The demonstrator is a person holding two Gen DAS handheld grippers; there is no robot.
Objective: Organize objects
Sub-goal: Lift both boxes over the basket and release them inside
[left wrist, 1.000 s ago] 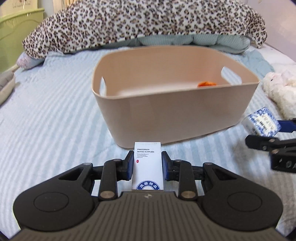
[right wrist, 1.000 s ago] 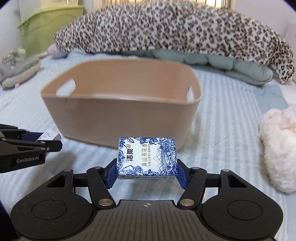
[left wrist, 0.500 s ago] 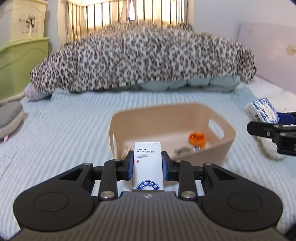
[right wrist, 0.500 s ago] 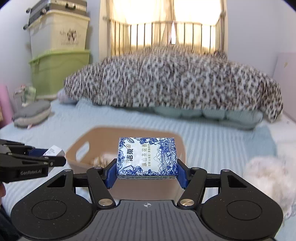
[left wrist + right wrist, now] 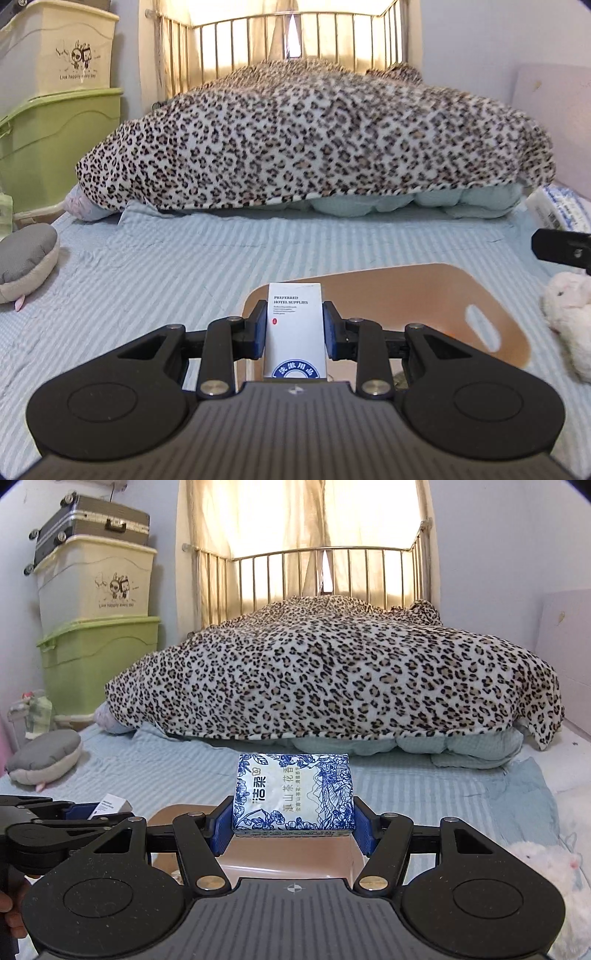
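Observation:
My left gripper is shut on a small white hotel supplies box and holds it above the beige plastic bin, whose far rim and handle slot show below. My right gripper is shut on a blue-and-white tissue pack and holds it over the same bin. The left gripper and its box show at the left of the right wrist view. The tissue pack shows at the right edge of the left wrist view. The bin's contents are hidden.
The bin sits on a striped blue bed sheet. A leopard-print blanket lies piled at the back. A grey plush lies at the left, a white plush at the right. Storage boxes stand left of the bed.
Both grippers have risen from beside the bin's near wall to above it and moved forward over its opening, each still holding its item. The bin has dropped low in both views.

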